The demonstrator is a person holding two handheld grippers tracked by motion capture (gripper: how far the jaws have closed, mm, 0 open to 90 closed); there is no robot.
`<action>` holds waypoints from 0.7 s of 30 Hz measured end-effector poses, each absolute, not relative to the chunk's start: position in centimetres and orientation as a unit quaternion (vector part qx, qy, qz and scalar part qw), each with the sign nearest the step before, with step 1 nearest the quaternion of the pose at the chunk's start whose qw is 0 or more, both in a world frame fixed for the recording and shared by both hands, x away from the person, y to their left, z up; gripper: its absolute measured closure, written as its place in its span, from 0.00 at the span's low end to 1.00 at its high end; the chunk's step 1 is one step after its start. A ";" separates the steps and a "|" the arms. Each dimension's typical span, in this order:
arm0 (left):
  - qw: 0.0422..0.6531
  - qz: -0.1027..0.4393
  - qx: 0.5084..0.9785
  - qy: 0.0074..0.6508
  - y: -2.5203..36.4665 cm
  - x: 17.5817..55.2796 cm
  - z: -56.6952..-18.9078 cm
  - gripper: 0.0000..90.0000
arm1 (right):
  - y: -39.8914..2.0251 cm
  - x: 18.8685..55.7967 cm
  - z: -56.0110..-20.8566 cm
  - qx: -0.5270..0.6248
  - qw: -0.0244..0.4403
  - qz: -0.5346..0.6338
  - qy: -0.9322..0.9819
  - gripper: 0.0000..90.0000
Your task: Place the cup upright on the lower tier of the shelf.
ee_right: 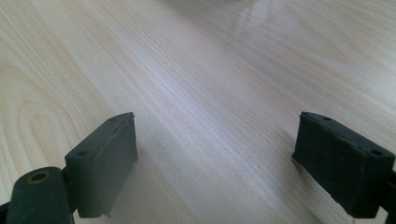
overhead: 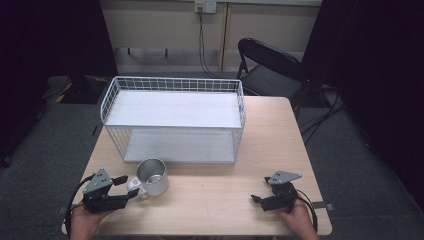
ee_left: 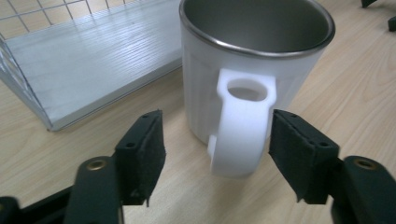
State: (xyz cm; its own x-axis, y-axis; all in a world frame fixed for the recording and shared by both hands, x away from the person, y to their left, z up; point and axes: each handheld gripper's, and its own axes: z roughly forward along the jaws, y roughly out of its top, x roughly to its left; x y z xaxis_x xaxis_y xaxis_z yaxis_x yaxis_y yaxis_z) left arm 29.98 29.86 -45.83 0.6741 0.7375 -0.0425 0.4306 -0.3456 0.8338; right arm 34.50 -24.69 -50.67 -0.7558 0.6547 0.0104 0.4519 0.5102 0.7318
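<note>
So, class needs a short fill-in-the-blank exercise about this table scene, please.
1. The left gripper has its fingers on either side of the mug's ____.
2. The mug stands in front of the wire ____.
3. The right gripper has ____ between its fingers.

Missing words: handle; shelf; nothing

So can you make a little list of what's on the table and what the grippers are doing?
cup: white mug with steel inside, upright, in front of the rack
rack: white wire two-shelf rack, no items on it
left gripper: open, mug's white handle between its jaws, one pad not touching
right gripper: open, over bare wooden table
</note>
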 end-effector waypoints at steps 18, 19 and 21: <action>0.446 0.144 0.810 0.353 29.2 30.4 -45.8 0.65 | -24.7 34.5 -50.7 0.325 0.137 0.375 0.857 0.14; 0.446 0.144 0.810 0.353 29.2 30.4 -45.8 0.66 | -24.7 34.5 -50.7 0.325 0.137 0.375 0.857 0.14; 0.444 0.141 0.810 0.356 29.2 30.4 -45.8 0.69 | -24.7 34.5 -50.7 0.325 0.137 0.375 0.857 0.14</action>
State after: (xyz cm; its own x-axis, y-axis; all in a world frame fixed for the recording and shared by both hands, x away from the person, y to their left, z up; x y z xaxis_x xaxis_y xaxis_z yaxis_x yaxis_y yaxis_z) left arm 30.36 29.19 -45.81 0.7072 0.7017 -0.0866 0.4503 -0.3526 0.8203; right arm 34.46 -24.67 -50.67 -0.7510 0.6602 0.0098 0.4550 0.5066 0.7324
